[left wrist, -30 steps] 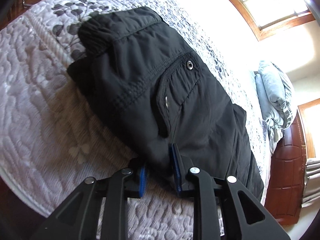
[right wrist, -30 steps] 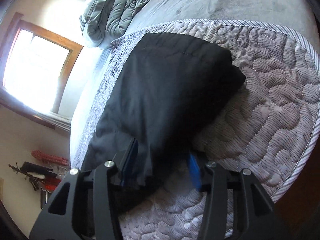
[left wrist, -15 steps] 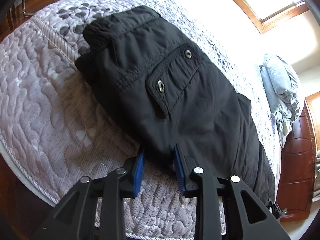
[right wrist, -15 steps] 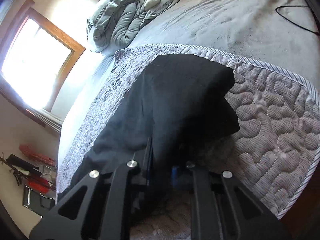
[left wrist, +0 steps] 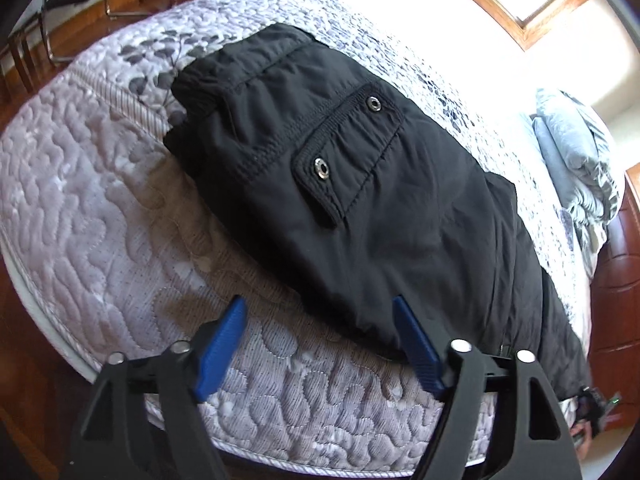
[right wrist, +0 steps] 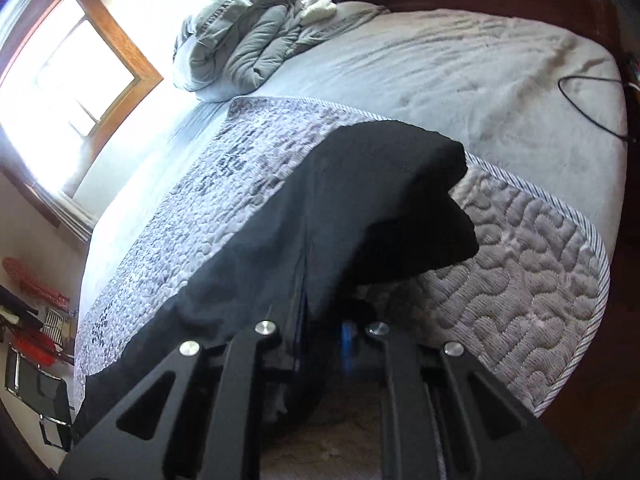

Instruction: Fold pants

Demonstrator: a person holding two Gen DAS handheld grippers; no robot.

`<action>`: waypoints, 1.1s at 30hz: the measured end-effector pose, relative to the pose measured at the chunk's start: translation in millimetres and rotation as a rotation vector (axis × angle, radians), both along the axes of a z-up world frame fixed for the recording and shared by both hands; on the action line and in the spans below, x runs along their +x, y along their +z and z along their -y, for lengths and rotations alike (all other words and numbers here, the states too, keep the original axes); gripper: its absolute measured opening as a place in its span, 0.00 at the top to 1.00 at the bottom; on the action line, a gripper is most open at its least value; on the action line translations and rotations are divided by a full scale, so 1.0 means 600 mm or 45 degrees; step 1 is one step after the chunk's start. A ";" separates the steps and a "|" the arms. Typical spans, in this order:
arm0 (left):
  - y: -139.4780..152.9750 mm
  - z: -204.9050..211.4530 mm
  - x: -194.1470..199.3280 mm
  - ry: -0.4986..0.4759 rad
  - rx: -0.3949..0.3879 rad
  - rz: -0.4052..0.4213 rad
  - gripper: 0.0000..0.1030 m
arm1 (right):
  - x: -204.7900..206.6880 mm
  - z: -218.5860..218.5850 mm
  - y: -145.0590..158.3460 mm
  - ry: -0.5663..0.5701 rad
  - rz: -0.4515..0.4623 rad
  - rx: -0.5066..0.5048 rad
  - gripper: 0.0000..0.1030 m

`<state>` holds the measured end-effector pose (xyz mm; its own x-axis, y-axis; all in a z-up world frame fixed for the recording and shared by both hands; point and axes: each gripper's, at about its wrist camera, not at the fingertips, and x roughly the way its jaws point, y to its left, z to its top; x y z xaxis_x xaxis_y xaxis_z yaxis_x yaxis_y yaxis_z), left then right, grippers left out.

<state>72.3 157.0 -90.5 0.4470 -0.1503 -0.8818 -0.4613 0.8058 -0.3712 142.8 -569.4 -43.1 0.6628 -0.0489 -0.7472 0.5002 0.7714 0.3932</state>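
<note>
Wide bed (left wrist: 100,208) with a quilted grey cover, seen from near its edge; plain pale sheet (right wrist: 440,64) beyond the quilt, and a bundled duvet (right wrist: 240,36) at the far end beside a bright window (right wrist: 68,76).

Black pants (left wrist: 360,184) lying across the quilt, along the near edge, already doubled into a long thick strip. Waist end at one side, with a flapped pocket (left wrist: 348,152) and two metal snaps facing up; leg end trailing off toward the other side.

Left gripper (left wrist: 318,326) low over the near hem, jaws opening, blue pads (left wrist: 224,340) wide apart, nothing between them, fabric edge just beside the inner pad.

Right gripper (right wrist: 324,336) clamped together on a pinch of the pants (right wrist: 360,208), cloth rising in a tented ridge toward the jaws, one corner drooping back onto the quilt.

Likely thin, soft woven cloth: light, limp, a little slick, prone to sliding layer over layer. Pocket and waistband probably bulkier and stiffer. Best hold probably at a hem or seam edge, catching every layer at once, well clear of the snaps.
</note>
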 end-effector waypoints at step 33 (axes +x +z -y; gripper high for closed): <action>0.017 -0.001 -0.037 -0.038 0.064 0.020 0.12 | 0.035 -0.514 0.011 1.162 -0.062 -0.617 0.92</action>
